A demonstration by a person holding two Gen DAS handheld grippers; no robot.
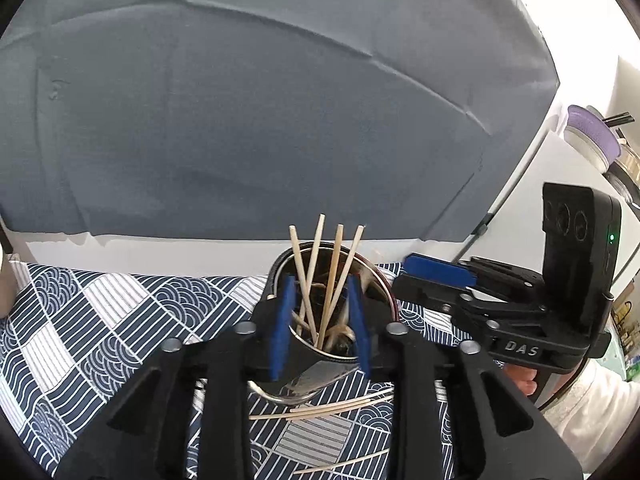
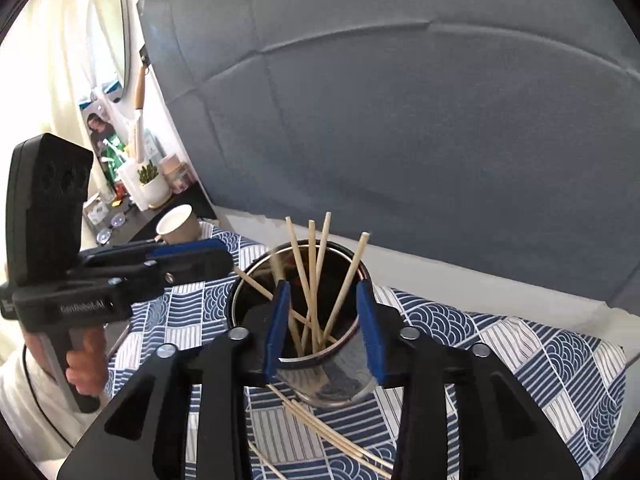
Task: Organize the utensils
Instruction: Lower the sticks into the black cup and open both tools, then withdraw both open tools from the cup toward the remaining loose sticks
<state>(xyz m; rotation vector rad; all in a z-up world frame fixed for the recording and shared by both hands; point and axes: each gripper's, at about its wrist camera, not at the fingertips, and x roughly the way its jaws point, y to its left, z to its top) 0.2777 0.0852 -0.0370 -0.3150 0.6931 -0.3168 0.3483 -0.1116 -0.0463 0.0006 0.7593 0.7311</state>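
Left wrist view: left gripper [image 1: 322, 320] parted wide, holding nothing, framing metal cup [image 1: 340, 308] of upright chopsticks [image 1: 316, 276] on patterned cloth [image 1: 100, 320]; loose chopsticks [image 1: 332, 408] lying near.

Right wrist view: right gripper [image 2: 324, 328] spread wide, empty, flanking cup [image 2: 332, 376]; paper cup [image 2: 178, 224] far left.

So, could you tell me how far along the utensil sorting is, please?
Done: several wooden sticks stand in the metal cup. In hand: nothing; left gripper and right gripper are open. Left: loose sticks on the patterned cloth.
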